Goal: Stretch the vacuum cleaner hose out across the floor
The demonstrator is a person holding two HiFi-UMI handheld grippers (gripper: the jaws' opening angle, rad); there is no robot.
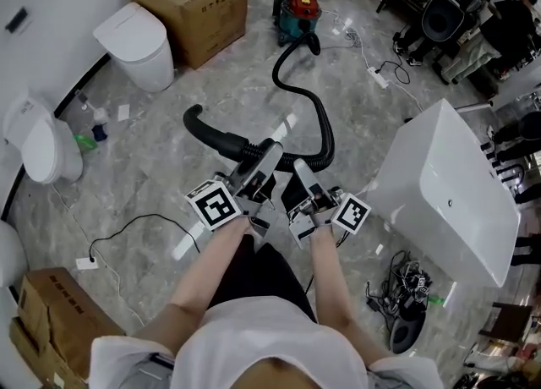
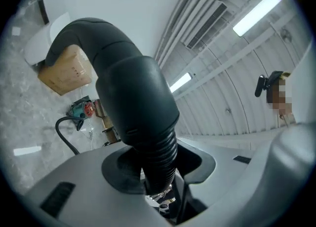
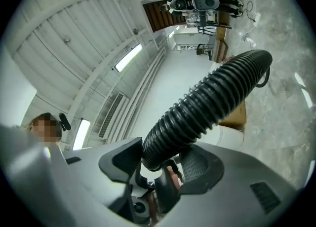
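Black ribbed plastic vacuum cleaner hose (image 1: 324, 129) snakes over a grey marbled floor (image 1: 228, 83) from a red and teal canister vacuum cleaner (image 1: 298, 5) at the far side of the room to a person's two hand-held grippers; its middle length lies in a loose S on the stone, while the near end is raised off the ground. That end finishes in a smooth black curved cuff (image 1: 213, 132), thicker than the corrugated tube and bent like a handle, which juts out to the left beyond the grippers. The left gripper (image 2: 158, 166) is clamped on the ribbed tube just below the cuff, both pads against it; the hose stands up out of the jaws there. The right gripper (image 3: 163, 164) is spread wide with the corrugated tube lying between its fingers; the tube leans on one pad and stands clear of the other, then runs up and away to the right. A brown cardboard box (image 1: 193, 2) sits by the far wall near the cleaner; a white bathtub (image 1: 444, 189) stands well apart on the right.
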